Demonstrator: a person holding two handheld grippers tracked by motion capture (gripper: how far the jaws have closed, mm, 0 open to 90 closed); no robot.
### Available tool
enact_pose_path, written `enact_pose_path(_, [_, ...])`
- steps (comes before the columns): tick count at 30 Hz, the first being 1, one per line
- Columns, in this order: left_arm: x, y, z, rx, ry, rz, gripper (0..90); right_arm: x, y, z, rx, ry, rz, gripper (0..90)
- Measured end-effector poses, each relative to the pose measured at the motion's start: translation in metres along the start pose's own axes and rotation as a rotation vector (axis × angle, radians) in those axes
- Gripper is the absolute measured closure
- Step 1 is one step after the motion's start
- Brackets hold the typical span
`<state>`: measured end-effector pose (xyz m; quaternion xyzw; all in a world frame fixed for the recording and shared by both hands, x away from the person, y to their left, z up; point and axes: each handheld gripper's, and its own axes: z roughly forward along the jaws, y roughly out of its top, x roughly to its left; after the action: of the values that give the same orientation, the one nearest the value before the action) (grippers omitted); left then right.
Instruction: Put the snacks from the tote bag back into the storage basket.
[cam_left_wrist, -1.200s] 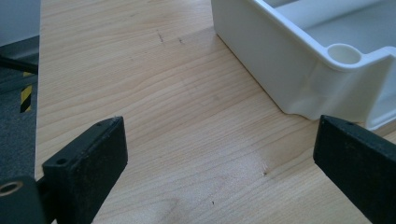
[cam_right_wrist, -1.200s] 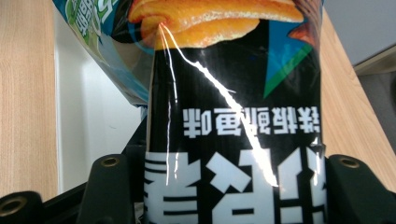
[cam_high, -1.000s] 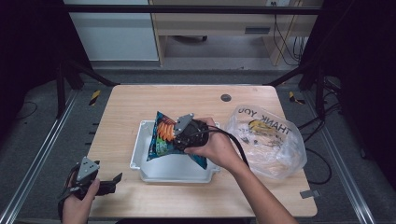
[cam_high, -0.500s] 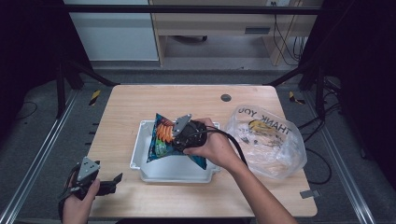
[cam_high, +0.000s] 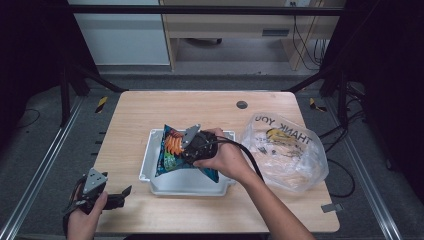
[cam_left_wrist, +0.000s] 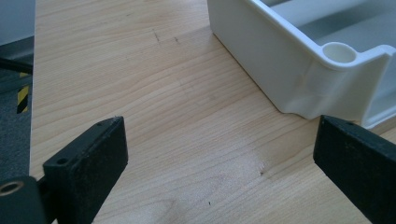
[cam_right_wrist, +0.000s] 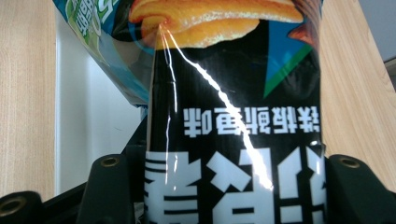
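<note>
The right hand-held gripper (cam_high: 192, 145) is clamped on a snack bag (cam_high: 172, 150), held tilted over the white plastic bin (cam_high: 150, 167) at the centre of the wooden counter (cam_high: 200, 107). The left hand-held gripper (cam_high: 117, 196), jaws apart with nothing between them, rests at the counter's near left edge beside the bin's corner. A clear plastic bag (cam_high: 285, 150) lies right of the bin; its contents are hard to make out. Bare counter lies beyond the bin.

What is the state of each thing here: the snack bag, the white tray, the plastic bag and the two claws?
Snack bag: sealed, held over the tray, tilted.
White tray: on the table, open side up.
Plastic bag: crumpled, lying right of the tray.
Right claw: shut on the snack bag.
Left claw: open, holding nothing, beside the tray's corner.
</note>
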<state>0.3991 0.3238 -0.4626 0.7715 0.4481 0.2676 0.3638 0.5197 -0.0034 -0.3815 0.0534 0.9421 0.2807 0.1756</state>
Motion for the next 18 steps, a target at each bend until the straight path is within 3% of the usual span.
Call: enact_pose_path(18, [0.000,0.000,0.001,-0.001,-0.004,-0.004,2.6,0.001,-0.001,0.014,0.028,0.024,-0.012,42.2])
